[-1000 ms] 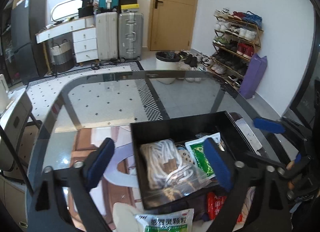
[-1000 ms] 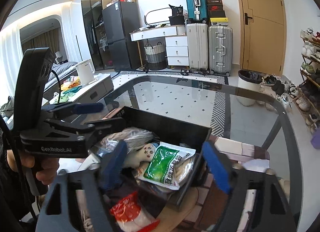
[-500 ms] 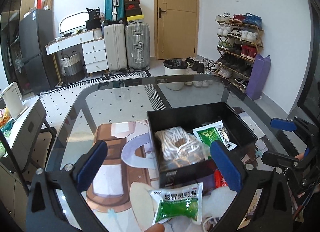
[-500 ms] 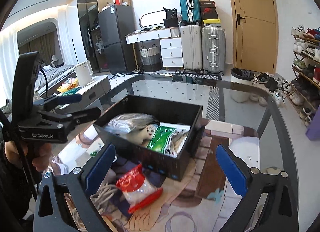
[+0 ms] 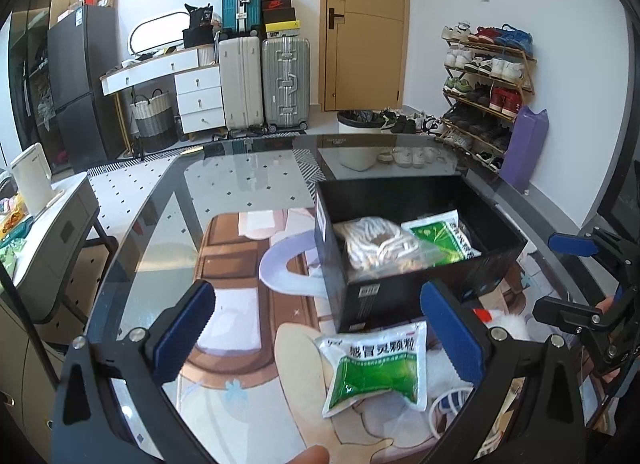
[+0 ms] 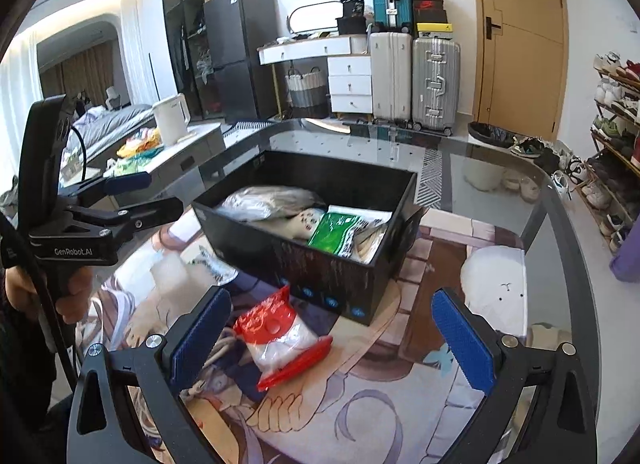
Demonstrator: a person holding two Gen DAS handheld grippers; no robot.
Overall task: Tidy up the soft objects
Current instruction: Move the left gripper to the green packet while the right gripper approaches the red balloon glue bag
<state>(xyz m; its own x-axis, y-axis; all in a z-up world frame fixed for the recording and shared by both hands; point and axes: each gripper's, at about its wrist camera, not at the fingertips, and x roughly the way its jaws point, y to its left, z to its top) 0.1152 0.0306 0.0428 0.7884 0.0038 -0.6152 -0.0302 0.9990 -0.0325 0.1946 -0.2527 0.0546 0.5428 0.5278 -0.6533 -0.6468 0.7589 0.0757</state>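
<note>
A black box (image 5: 400,292) (image 6: 304,264) stands on the printed mat on the glass table. It holds a bag of white rope (image 5: 376,242), a green sachet (image 5: 444,234) (image 6: 334,230) and a small plush (image 6: 302,222). A green-and-white sachet (image 5: 376,368) lies on the mat in front of the box, between my left gripper's fingers. My left gripper (image 5: 316,332) is open and empty above it. A red-and-white packet (image 6: 280,338) lies in front of the box under my right gripper (image 6: 332,338), which is open and empty.
A coil of white rope (image 5: 452,408) lies right of the green sachet. The glass table's curved edge (image 6: 560,224) runs behind and to the right. A white side table with a kettle (image 6: 172,124) stands to the left. Suitcases (image 5: 264,80), a shoe rack and a bin stand beyond.
Both grippers have pulled back and up from the box, empty and open. The green sachet and the red packet on the mat have come into view.
</note>
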